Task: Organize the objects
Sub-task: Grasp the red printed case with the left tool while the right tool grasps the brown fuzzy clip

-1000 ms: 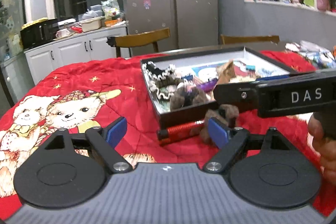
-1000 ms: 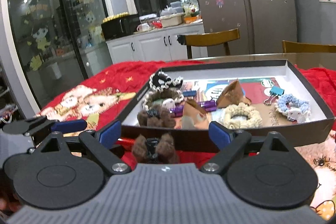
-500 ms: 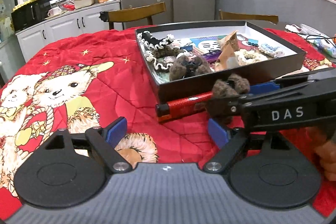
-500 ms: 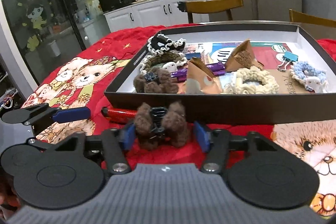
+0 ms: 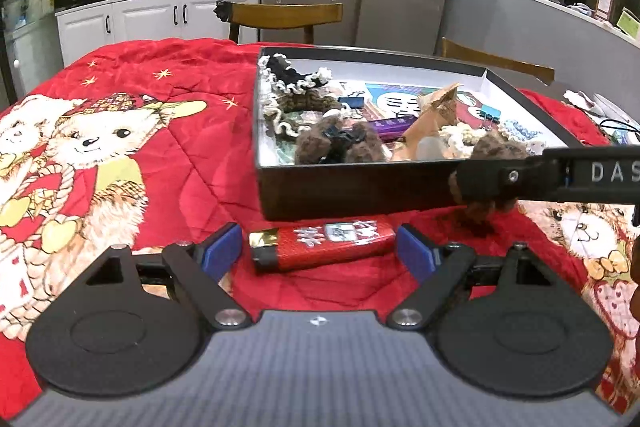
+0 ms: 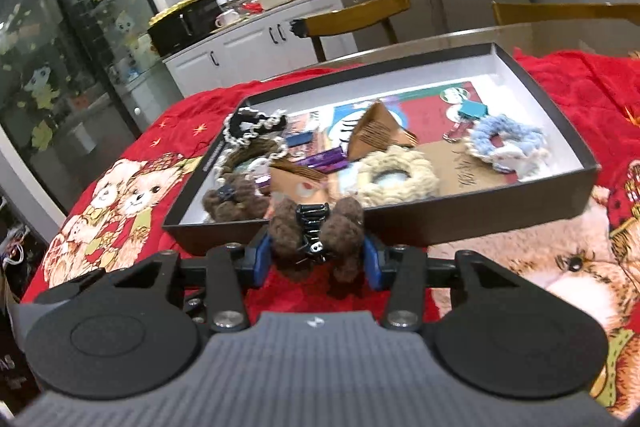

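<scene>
The right tool (image 6: 317, 259) is closing on the brown fuzzy hair clip (image 6: 316, 241), pads already pressing its two pompoms just in front of the box (image 6: 440, 227). Soft fluff gives, so the clip could twist or slip free on the lift over the box wall. The left tool (image 5: 320, 251) hangs released around the red pack (image 5: 320, 241) (not gripping it) on the table (image 5: 192, 163).
</scene>
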`<state>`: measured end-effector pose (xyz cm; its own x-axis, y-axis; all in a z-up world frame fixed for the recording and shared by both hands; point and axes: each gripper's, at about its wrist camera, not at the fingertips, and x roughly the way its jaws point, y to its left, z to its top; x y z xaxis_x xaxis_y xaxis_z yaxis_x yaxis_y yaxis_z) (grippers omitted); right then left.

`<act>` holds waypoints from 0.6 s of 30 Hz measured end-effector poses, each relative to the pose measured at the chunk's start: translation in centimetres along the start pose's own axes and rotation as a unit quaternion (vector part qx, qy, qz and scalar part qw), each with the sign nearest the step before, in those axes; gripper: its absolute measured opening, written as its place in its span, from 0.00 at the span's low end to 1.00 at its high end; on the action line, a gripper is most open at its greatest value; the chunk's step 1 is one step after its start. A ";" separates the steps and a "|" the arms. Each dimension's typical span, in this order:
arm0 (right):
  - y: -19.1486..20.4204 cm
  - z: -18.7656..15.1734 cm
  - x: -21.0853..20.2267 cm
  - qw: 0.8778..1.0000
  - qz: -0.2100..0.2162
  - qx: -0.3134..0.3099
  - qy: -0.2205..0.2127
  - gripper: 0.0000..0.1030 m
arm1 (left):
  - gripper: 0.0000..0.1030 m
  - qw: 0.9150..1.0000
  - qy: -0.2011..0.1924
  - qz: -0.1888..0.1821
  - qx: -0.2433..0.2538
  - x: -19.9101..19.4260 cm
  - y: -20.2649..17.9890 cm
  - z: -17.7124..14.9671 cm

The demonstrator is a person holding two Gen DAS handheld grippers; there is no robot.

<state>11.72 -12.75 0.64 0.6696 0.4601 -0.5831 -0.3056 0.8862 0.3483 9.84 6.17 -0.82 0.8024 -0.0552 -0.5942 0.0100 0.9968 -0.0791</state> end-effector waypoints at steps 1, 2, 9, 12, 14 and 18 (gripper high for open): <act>-0.3 0.0 0.1 1.000 -0.001 0.005 0.004 0.48 | 0.85 1.000 0.001 0.005 0.005 0.1 -0.4 0.0; -0.5 0.0 0.2 1.000 -0.003 0.009 0.007 0.48 | 0.85 1.000 0.004 0.013 0.012 0.3 -0.8 0.0; -0.9 0.0 0.5 1.000 -0.011 0.016 0.011 0.50 | 0.89 0.999 0.014 0.047 0.010 1.1 -2.2 0.2; -1.2 -0.1 0.7 1.000 -0.013 0.020 0.016 0.50 | 0.90 0.998 0.014 0.062 0.006 1.4 -2.6 0.2; -1.3 -0.1 0.8 1.000 -0.011 0.020 0.019 0.50 | 0.90 0.998 0.013 0.067 0.004 1.5 -2.6 0.2; -1.2 -0.4 1.0 1.000 -0.016 0.012 0.019 0.50 | 0.84 0.997 0.005 0.072 -0.008 1.1 -2.2 0.1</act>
<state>12.52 -13.34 -0.66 0.6527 0.4333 -0.6214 -0.2673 0.8993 0.3462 10.76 3.95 -1.26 0.7891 0.0885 -0.6079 -0.1146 0.9934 -0.0041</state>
